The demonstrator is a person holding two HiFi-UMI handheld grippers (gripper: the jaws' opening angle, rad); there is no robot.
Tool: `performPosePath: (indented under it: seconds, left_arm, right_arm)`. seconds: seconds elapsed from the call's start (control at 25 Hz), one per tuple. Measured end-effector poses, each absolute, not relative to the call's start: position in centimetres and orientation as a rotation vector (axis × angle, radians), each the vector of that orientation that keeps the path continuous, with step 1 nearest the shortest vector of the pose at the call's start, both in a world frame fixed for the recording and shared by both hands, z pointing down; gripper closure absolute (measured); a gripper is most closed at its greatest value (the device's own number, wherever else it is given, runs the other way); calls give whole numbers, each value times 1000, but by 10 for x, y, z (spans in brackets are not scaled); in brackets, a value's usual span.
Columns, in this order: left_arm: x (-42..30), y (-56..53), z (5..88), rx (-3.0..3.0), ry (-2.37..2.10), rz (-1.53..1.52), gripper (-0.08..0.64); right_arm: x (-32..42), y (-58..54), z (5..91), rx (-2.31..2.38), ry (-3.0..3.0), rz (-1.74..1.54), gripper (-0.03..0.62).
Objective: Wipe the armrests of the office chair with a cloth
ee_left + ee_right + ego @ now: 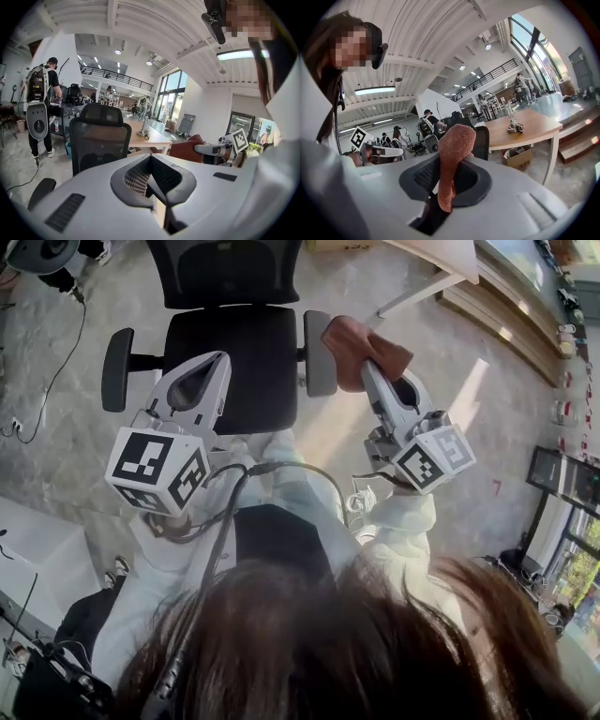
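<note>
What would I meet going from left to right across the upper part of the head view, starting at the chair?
Armrest at picture left → left gripper → other armrest → cloth → wooden desk. The chair's seat is left out, since the left gripper overlaps it.

The rust-brown cloth (454,150) is nubby, matt terry. The black office chair (264,362) has a woven fabric seat; the dark armrest pad (318,352) at its three o'clock is smooth plastic with a dull sheen. The left gripper (217,360) and right gripper (367,367) are matt pale-grey plastic. The grey floor (450,381) shines.
</note>
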State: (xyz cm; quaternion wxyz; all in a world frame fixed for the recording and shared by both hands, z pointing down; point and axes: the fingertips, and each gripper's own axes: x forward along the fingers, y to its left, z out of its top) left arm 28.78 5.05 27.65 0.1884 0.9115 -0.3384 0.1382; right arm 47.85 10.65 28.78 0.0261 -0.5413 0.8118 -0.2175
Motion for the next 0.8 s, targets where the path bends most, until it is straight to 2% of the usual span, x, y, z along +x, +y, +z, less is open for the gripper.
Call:
performPosePath:
  seconds: [0.24, 0.68, 0.8]
  left_arm:
    - [289, 46, 289, 2525, -984, 385, 557]
    - [282, 48, 340, 2449, -962, 450, 557]
    - [277, 53, 351, 2408, -967, 488, 557]
  right_arm:
    - [506, 78, 344, -1841, 2515, -765, 543]
    - [543, -43, 467, -2293, 2699, -646, 544]
    - [541, -62, 514, -2367, 2851, -716, 544]
